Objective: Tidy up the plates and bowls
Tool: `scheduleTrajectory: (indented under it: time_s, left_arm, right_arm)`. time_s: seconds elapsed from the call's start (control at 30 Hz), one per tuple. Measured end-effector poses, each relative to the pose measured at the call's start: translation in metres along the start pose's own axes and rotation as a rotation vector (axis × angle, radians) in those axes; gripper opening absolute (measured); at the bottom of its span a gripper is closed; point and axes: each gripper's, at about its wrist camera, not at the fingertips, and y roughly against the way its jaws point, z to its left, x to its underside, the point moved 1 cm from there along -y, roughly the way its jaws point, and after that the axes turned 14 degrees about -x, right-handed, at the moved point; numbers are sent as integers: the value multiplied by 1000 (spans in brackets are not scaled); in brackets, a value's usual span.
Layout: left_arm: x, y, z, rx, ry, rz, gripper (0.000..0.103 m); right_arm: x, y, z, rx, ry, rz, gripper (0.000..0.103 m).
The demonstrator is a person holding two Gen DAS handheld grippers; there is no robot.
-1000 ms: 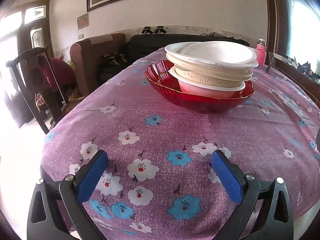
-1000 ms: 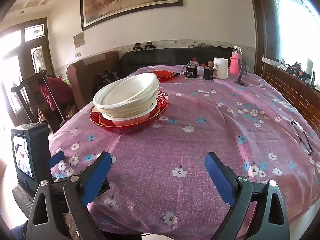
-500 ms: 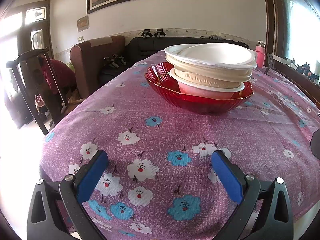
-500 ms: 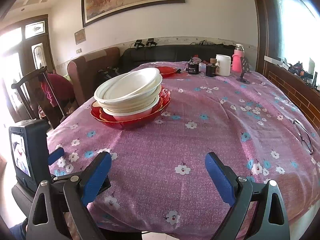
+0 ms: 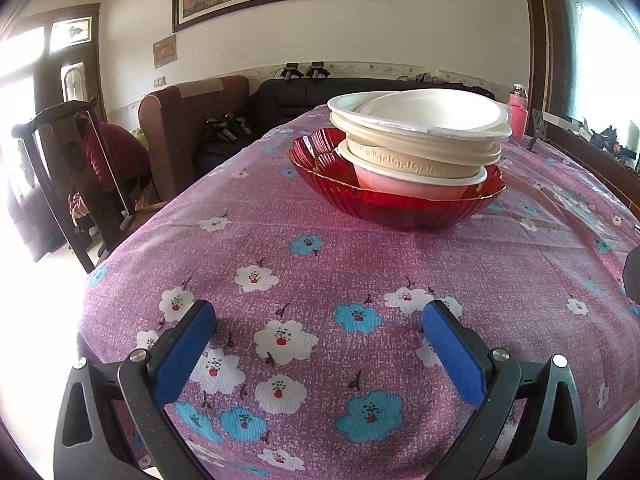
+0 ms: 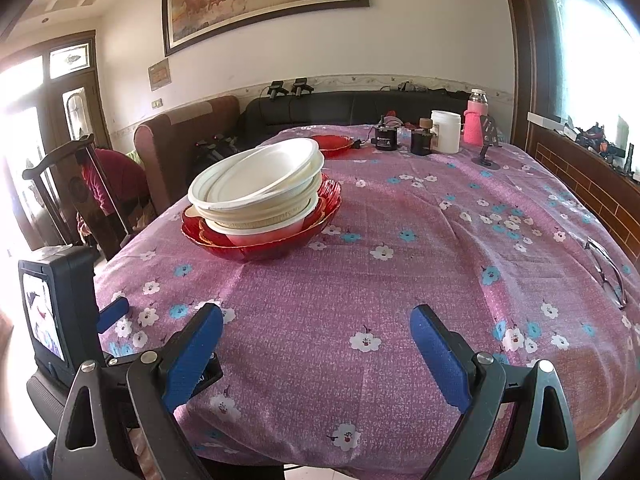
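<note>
Currently, at far left of the right wrist view, the left gripper's body [image 6: 60,316] with its small screen sits low beside the table edge. In its own view the left gripper [image 5: 320,344] has its blue pads [image 5: 184,354] spread wide, holding nothing, above the near end of the purple floral tablecloth [image 5: 360,264].

Left of centre on the table stands the red glass bowl [image 6: 264,246]. Nested inside it is a stack of white and cream bowls [image 6: 260,192]; the topmost white one [image 5: 432,114] sits tilted, its rim off-line with the bowl beneath. The stack is well apart from both grippers.

Behind it, near the far edge, lies a red plate [image 6: 332,143].

The right gripper [image 6: 316,340] is likewise spread wide and empty, over the near cloth.

Further right at the far end: two small dark jars [image 6: 422,142], a white container [image 6: 446,132], a pink bottle [image 6: 476,124] and a black stand [image 6: 488,144]. At the right edge of the cloth lies a pair of glasses [image 6: 608,272].
</note>
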Motion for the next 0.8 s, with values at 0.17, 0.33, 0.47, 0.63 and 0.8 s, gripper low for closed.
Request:
scheduleTrajectory:
  time_s: [0.17,0.33,0.47,0.63,0.8]
  left_arm:
    - [-1,0,0,1,0,1,103]
    - [0,-1,0,4,-1,-2,103]
    - [0,-1,0,4,-2,-2,103]
    - [0,-1,0,4,-2,-2,103]
    - [0,-1,0,5,-2,-3,103]
  right_arm:
    - [0,0,0,0,-2,-1,97]
    - [-1,0,-1,0,-7,-1,97]
    - [-1,0,-1,0,-6,-1,97]
    - [-1,0,-1,0,-7,-2,97]
    - [0,1,-1,1,-13,-8,97]
